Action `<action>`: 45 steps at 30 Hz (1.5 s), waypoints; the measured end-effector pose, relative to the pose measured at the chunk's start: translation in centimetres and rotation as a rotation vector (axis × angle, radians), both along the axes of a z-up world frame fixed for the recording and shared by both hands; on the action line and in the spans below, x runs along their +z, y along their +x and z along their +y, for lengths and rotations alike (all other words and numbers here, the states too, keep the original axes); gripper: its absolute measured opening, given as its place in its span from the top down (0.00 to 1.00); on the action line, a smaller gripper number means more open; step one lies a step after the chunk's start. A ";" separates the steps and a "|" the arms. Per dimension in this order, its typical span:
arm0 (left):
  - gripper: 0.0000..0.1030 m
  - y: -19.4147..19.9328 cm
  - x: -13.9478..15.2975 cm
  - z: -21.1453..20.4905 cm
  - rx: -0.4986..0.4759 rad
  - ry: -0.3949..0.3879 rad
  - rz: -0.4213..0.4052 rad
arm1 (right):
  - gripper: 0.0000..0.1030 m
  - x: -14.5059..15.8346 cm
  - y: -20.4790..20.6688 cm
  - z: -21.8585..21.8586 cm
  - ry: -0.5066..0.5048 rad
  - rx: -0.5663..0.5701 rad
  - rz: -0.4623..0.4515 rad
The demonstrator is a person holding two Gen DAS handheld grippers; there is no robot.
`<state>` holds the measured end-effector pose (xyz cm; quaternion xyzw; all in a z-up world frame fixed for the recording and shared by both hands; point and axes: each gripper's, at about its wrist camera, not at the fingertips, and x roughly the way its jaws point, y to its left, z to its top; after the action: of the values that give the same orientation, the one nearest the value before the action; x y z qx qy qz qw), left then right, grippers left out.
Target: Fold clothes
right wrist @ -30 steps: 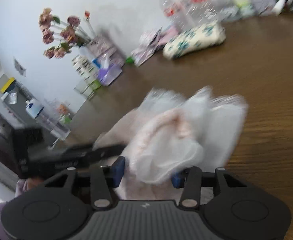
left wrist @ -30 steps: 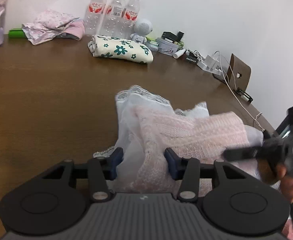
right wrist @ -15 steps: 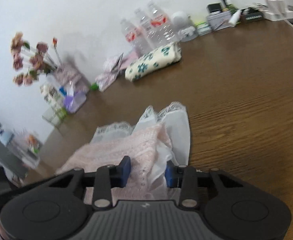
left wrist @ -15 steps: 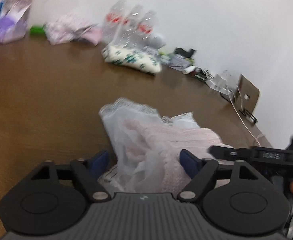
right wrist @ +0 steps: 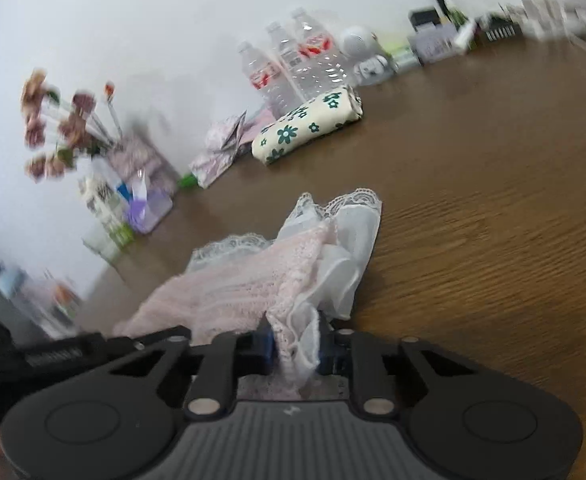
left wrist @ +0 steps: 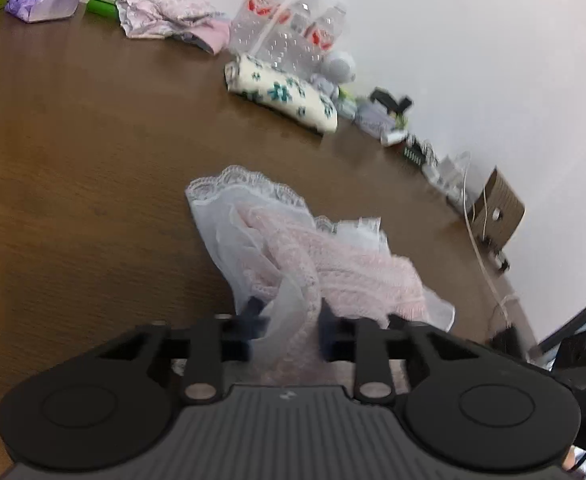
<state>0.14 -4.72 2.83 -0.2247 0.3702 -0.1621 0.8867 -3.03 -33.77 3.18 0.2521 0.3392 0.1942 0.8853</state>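
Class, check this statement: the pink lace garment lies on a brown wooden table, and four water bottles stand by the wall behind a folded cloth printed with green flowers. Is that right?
Not quite. Three water bottles stand by the wall, not four; the left wrist view shows them most clearly. The rest holds: the pink lace garment lies on the brown wooden table, and the folded cloth printed with green flowers sits in front of the bottles.

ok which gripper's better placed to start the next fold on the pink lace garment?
Probably right. The right gripper is closing on a bunched near corner of the pink lace garment, fabric tight between its pads. The left gripper is also closing on cloth, but there it's looser sheer fabric.
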 end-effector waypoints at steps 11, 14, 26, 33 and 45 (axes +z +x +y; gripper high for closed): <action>0.81 14.9 16.4 1.5 -0.072 -0.131 -0.360 | 0.87 17.7 13.7 -0.9 0.111 -0.031 -0.321; 0.81 20.6 20.8 1.6 -0.095 -0.149 -0.457 | 0.87 22.3 18.9 -0.3 0.064 -0.051 -0.419; 0.77 35.1 1.4 3.0 0.019 -0.099 -0.213 | 0.86 4.8 38.5 1.9 -0.057 -0.061 -0.014; 0.38 34.2 1.3 3.1 0.045 -0.108 -0.208 | 0.78 6.3 38.4 1.5 -0.051 -0.036 -0.124; 0.84 35.9 1.9 0.6 0.101 -0.156 -0.166 | 0.82 8.7 41.9 0.7 -0.102 0.005 -0.102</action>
<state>36.04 -4.08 4.71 -0.2970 0.2702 -0.1636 0.9011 38.92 -33.09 11.88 0.1957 0.3038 0.1913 0.9126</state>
